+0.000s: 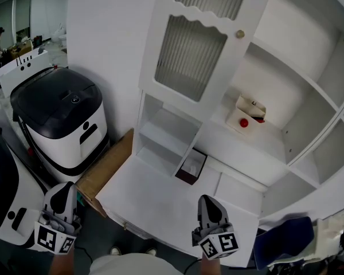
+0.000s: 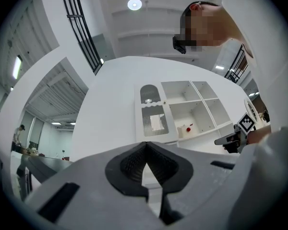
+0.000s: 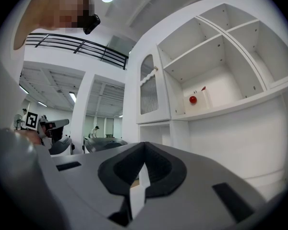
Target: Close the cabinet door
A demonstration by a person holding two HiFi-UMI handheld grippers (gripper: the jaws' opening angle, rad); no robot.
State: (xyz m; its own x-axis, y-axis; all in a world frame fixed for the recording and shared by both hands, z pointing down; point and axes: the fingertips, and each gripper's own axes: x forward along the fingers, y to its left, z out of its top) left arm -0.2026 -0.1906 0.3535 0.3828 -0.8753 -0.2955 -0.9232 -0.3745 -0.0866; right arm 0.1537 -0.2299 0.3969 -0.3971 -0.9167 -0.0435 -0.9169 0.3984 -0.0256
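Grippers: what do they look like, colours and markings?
Both alike: left gripper and right gripper have grey bodies tapering to a point, black ribbed pads inside, and a cube of black-and-white square markers at the rear of each.

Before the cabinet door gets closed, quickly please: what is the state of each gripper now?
Left gripper: closed, holding nothing.
Right gripper: closed, holding nothing.

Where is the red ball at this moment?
Head view, right of centre: the red ball sits on a cabinet shelf beside a small cream box, right of the open ribbed-glass door.
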